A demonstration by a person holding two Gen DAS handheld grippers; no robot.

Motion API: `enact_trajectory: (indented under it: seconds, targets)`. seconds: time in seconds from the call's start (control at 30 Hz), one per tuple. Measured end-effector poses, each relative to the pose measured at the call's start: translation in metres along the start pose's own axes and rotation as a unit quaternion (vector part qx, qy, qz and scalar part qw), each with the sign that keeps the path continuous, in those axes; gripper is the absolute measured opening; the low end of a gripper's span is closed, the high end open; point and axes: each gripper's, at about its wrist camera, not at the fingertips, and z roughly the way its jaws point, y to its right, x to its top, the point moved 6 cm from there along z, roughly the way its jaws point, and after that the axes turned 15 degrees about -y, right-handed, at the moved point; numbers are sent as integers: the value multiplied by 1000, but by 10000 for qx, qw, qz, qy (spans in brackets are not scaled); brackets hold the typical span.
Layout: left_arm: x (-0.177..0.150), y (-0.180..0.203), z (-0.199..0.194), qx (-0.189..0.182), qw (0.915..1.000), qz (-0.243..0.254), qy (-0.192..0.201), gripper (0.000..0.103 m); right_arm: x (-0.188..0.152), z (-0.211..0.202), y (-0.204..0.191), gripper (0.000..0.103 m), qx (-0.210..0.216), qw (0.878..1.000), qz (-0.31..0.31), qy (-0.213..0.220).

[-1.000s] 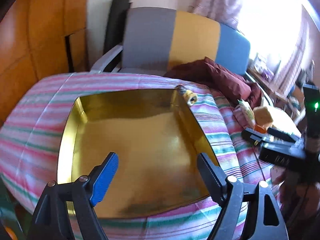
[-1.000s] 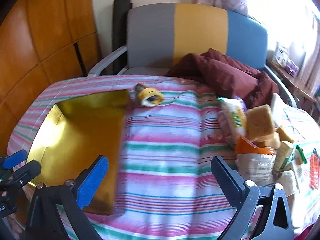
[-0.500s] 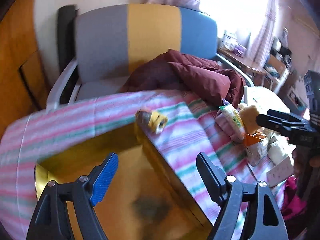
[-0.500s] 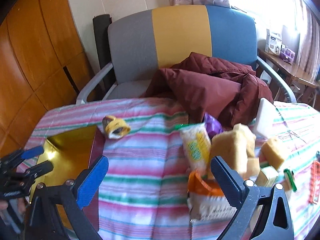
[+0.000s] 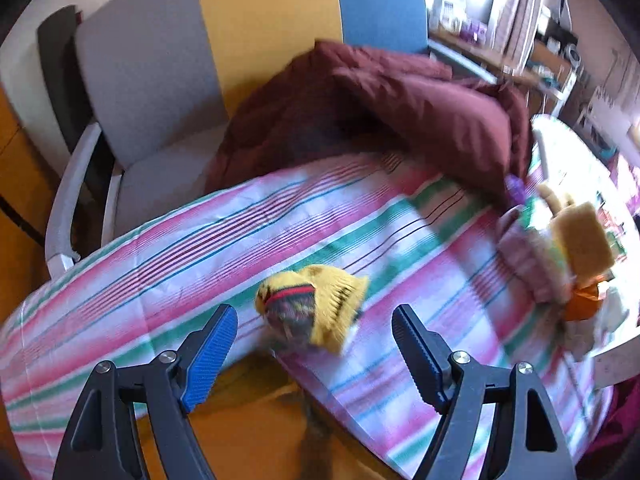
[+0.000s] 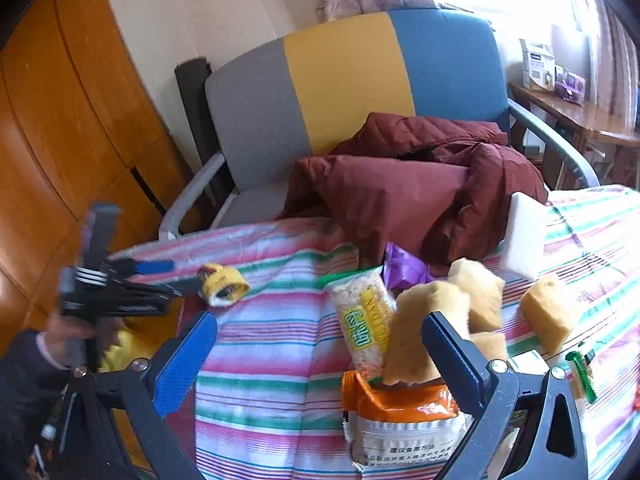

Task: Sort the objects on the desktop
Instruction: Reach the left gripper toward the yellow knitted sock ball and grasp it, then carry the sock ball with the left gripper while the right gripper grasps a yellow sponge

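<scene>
Left claw (image 5: pixel 314 344), jaws wide and empty, is now swung off the gold tray (image 5: pixel 248 432) onto the yellow roll (image 5: pixel 310 304) at 12 o'clock. Right claw (image 6: pixel 320 354) is held open, empty, over the snack pile (image 6: pixel 400 360). First pick judged imminent.

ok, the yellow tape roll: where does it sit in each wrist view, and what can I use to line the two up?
Left wrist: yellow tape roll sits low centre on the striped cloth, just ahead of the open left gripper, between its fingers.
Right wrist: it lies left of centre, at the tips of the left gripper, far from the open right gripper.
Shared landmark: the maroon jacket on the chair.
</scene>
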Motion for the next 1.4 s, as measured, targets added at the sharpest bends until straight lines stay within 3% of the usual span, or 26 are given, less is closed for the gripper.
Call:
enact_trajectory:
  seconds: [0.17,0.27,0.5,0.73,0.97,1.07,1.13,1.23,1.4]
  targets:
    - [12,-7,34,20,9993,-30,-376,79,6,-12,30,103,172,9987,462,140]
    - [13,-3,45,-228,9988,21,-439,62,8,-18,49,103,120,9971,721,222]
    - [5,8,36,-60,9998,173,-42,49,5,-14,81,102,-227,9938,1084,134]
    - [-19,35,13,-359,9987,198,310,49,2,30,69,85,-521,9958,606,-442]
    - [-39,54,-29,-620,9963,97,581,49,-5,59,83,83,66,9891,1155,-910]
    - [-56,56,-51,-703,9949,-20,727,49,-6,61,85,64,223,9883,1183,-936]
    - [-67,59,-62,-680,9946,-76,783,49,-10,66,82,38,154,9877,1083,-1117]
    - [-86,59,-78,-650,9935,-258,903,49,-10,65,78,37,72,9886,994,-1128]
    - [-123,42,-99,-569,9900,-696,1085,49,-1,39,65,37,29,9952,731,-647]
